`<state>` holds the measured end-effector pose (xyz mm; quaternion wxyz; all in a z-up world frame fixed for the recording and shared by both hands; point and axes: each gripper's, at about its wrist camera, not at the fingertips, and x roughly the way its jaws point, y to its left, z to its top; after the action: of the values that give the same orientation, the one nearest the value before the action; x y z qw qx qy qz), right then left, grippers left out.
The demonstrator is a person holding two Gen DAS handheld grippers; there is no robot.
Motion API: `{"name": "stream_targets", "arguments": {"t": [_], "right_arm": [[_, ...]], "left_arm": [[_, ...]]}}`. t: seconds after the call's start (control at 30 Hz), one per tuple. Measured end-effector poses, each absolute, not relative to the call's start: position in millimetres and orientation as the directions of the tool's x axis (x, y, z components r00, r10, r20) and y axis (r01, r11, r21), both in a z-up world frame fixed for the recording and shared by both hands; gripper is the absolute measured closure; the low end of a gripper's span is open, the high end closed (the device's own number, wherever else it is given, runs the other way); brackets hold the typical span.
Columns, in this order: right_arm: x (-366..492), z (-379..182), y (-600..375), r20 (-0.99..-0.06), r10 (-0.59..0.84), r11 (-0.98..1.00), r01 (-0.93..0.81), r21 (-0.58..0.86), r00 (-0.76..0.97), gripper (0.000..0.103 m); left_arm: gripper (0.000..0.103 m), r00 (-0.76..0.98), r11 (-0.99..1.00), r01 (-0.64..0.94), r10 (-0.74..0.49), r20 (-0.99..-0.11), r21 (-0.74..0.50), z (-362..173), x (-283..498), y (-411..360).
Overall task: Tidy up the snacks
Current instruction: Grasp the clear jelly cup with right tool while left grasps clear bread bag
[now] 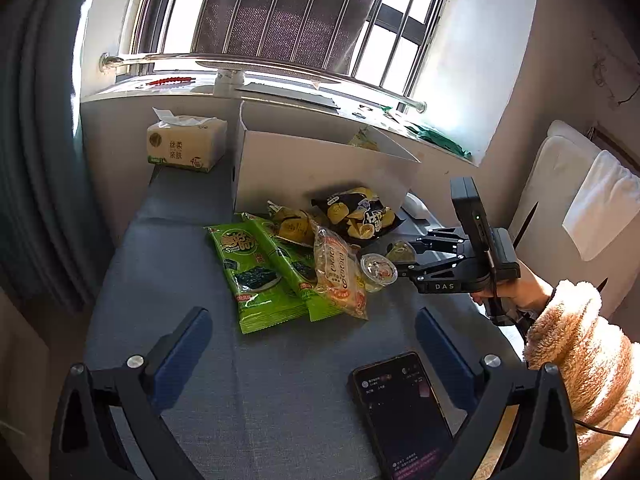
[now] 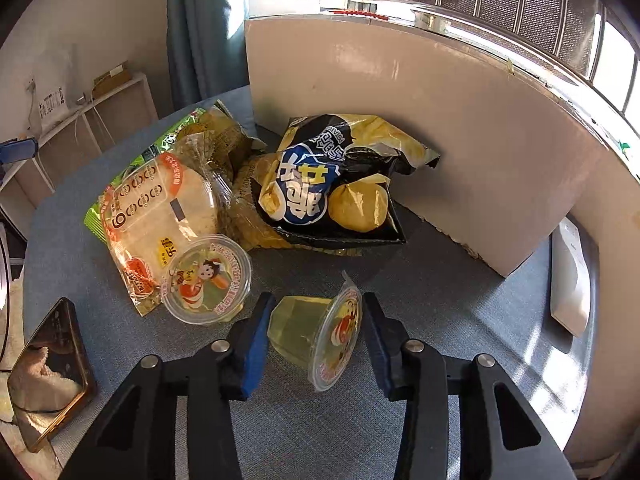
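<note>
Sideways on the blue-grey table lies a jelly cup, on its side, long axis running across the right wrist view, foil lid toward the right, narrow base toward the left. Right gripper straddles it at about half spread; left pad touches the base, right pad sits just beside the lid rim, so a firm hold cannot be told. A second jelly cup sits just left, lid up, against a bread packet. Beyond: black-and-yellow chip bag, green seaweed packs, white box. A phone lies near. Left gripper hangs wide apart, empty. "DAS" reads on the right gripper's body.
</note>
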<state>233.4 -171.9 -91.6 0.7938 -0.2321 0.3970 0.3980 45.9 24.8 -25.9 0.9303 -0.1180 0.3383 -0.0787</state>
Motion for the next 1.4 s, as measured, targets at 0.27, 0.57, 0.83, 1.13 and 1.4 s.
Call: {"name": "stream_targets", "arguments": {"t": [0.27,0.57,0.83,1.13,1.4], "right_arm": [[205,-74,-208,-0.781,0.490,0.679,-0.731,0.064,0.387,0.056],[136,-34,-255,-0.661,0.555,0.783,-0.585,0.210,0.505,0.056],[114,-24,-264,-0.612,0.580,0.785,-0.570,0.245,0.537,0.056],[110,-32,-257,-0.612,0.601,0.767,-0.586,0.262,0.513,0.056],[118,-27,-248,-0.602,0.610,0.767,-0.575,0.285,0.515,0.056]], "left_arm": [[0.000,0.738,0.965,0.083,-0.228,-0.635,-0.250,-30,66,20],[0.000,0.649,0.977,0.215,-0.133,-0.749,0.013,-45,141,-42],[0.005,0.554,0.972,0.236,-0.146,-0.819,-0.014,-73,187,-47],[0.081,0.528,0.944,0.271,-0.309,-0.791,-0.188,-67,169,-38],[0.085,0.665,0.943,0.263,-0.331,-0.670,-0.204,-16,132,-14]]}}
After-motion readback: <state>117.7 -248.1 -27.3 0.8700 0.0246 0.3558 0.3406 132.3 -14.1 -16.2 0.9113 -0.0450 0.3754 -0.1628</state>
